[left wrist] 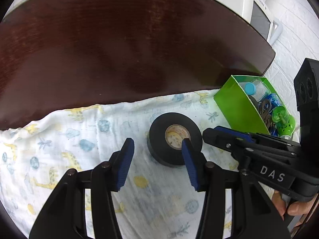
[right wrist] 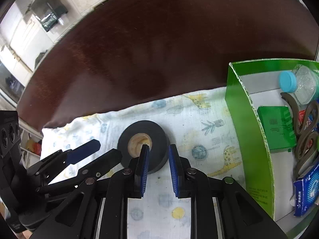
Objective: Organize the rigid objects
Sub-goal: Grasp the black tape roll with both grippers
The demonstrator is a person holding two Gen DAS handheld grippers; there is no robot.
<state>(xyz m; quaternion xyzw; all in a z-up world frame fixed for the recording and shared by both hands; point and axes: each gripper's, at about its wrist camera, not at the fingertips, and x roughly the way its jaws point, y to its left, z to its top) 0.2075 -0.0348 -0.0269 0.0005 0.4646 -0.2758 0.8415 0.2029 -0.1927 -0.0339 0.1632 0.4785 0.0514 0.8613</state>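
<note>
Two grippers crowd one black tape roll (left wrist: 173,137), which lies flat on the animal-print cloth (left wrist: 59,139) over the dark desk (left wrist: 119,39). We see the left gripper (left wrist: 157,140) with fingers released and nothing between them. The right gripper (left wrist: 207,134) sits just beside the roll at its 3 o'clock, fingers clenched on nothing. The green box (left wrist: 235,103) of bits sits at the roll's 2 o'clock.

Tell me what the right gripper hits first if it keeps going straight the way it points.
The black tape roll, most likely. The right gripper straddles the roll's near wall, one finger in the cardboard core, one outside. The patterned cloth lies beneath; depth is unclear.
</note>
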